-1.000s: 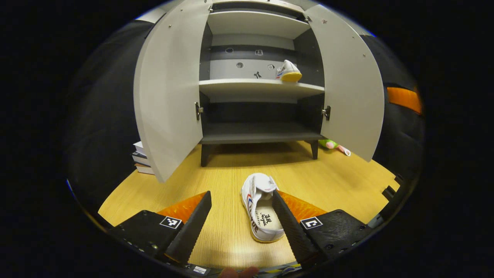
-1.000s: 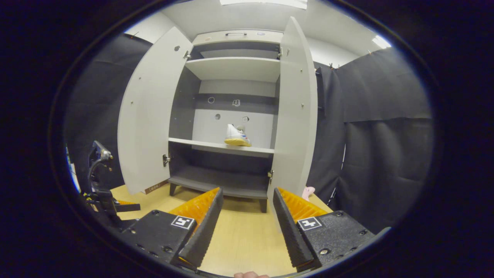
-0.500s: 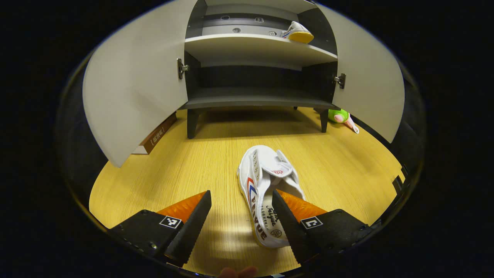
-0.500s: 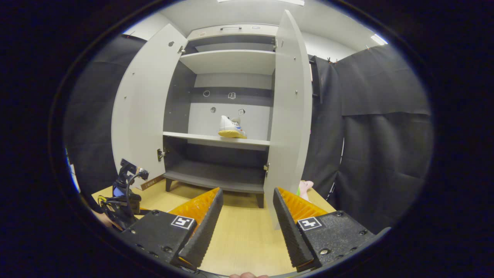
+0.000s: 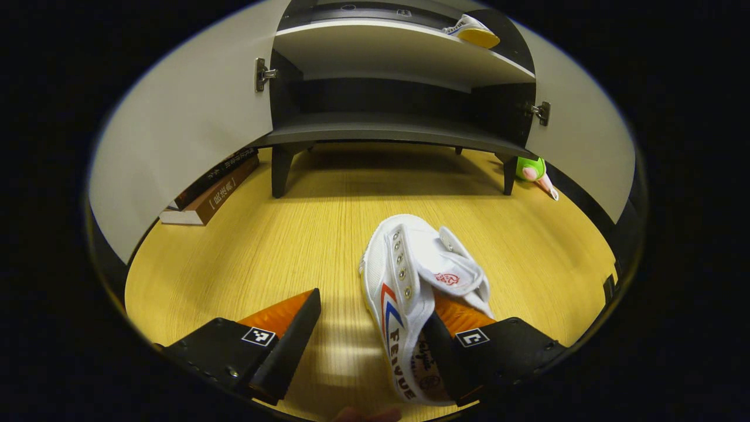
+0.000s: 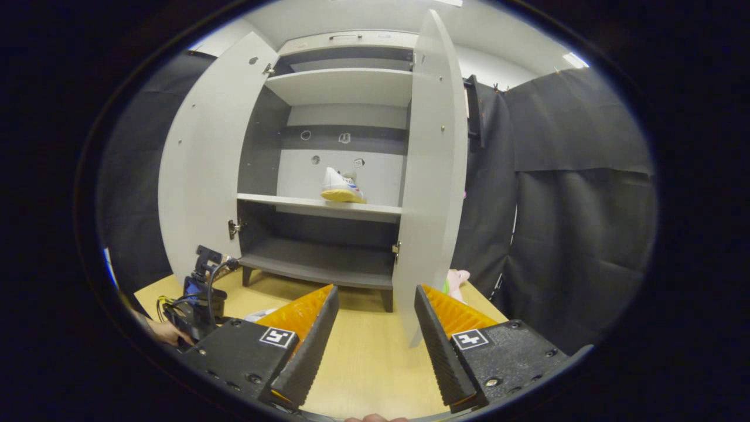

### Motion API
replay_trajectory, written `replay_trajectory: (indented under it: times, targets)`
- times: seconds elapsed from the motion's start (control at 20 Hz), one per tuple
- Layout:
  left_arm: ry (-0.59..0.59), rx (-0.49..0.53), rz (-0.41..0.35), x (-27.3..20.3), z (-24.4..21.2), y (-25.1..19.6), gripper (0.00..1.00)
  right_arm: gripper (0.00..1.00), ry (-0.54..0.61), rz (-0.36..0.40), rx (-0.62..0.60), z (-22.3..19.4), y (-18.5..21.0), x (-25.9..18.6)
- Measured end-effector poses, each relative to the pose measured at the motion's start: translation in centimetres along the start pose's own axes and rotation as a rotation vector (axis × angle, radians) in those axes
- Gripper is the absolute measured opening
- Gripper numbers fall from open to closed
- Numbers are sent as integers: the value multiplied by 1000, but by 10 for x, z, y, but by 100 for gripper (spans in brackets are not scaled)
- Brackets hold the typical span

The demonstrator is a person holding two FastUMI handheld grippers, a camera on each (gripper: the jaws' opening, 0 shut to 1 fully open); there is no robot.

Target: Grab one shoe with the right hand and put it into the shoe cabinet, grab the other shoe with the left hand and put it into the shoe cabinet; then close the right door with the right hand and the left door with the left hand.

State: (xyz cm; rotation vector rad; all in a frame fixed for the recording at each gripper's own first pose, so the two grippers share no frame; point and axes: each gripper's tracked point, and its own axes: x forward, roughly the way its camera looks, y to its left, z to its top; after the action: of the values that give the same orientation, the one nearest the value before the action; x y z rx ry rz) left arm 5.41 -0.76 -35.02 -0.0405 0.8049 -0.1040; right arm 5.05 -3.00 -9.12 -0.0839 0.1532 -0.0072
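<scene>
Shoe (image 5: 419,281) lies on floor (image 5: 263,252) at 5 o'clock in left gripper view; left gripper (image 5: 372,343) spread, one finger inside collar, other outside. Advise closing squarely on sidewall before lifting toward cabinet (image 5: 387,126). Right gripper (image 6: 375,334) spread, idle; other shoe (image 6: 341,187) on shelf (image 6: 281,201).

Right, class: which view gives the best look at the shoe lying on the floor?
The left gripper view: the shoe on the floor lies close and large, between the open left gripper fingers. In the right gripper view, just a pale sliver peeks from behind the right gripper.
</scene>
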Motion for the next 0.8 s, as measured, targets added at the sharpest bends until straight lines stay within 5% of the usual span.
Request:
replay_trajectory:
  times: [0.35, 0.4, 0.6, 0.8]
  targets:
    - [-29, -63, -65, 9, 5, -13, 72, 83, 14, -9, 3, -3, -2, 7]
    - [-35, -56, -29, 12, 5, -7, 49, 83, 15, -10, 4, -3, -2, 7]
    - [-63, -72, 7, 13, 7, 3, 4, 83, 16, -5, 11, -1, 0, 11]
    - [-119, -58, 30, -16, 19, 6, 0, 83, 9, 12, 2, 2, 9, 11]
